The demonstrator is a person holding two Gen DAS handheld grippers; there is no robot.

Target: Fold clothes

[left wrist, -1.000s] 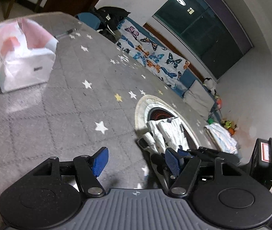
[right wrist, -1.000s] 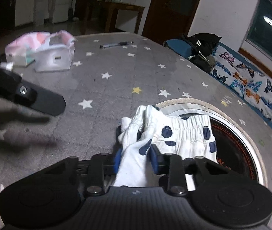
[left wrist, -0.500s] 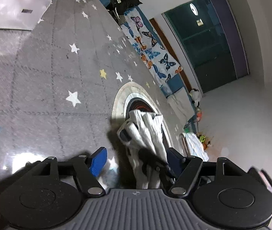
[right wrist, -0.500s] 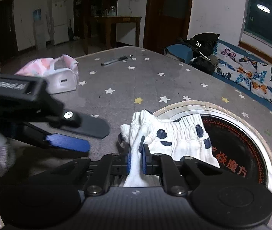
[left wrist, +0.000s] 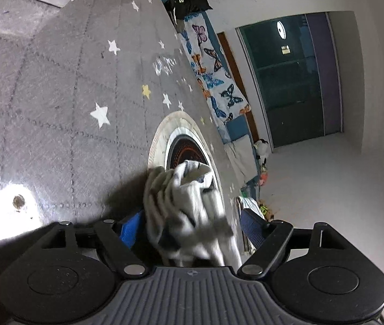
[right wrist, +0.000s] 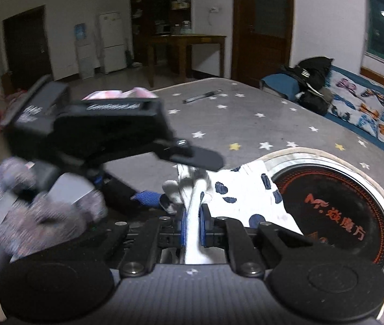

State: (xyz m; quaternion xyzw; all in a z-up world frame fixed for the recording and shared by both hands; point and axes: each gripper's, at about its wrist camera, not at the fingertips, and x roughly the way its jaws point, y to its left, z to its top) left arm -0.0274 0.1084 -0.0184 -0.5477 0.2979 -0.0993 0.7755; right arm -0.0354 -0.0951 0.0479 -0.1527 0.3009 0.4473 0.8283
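I read the right gripper [right wrist: 192, 223] as clenched on the shorts [right wrist: 242, 189]: its 2 blue pads pinched a white fold between them. The shorts, white with dark blue dots, lay on the grey star-print table [right wrist: 246, 124], partly over the round cooktop [right wrist: 335, 205]. The cooktop carried orange Chinese characters; I could not read them with confidence.

The left gripper [left wrist: 189, 223] stood released, its blue pads [left wrist: 131, 228] well apart, with the bunched, blurred shorts [left wrist: 181, 197] between them. I could not tell whether either pad touched the cloth. In the right view the left gripper [right wrist: 148, 199] showed white lettering on its black body, too blurred to read. A gloved hand [right wrist: 43, 211] held it.
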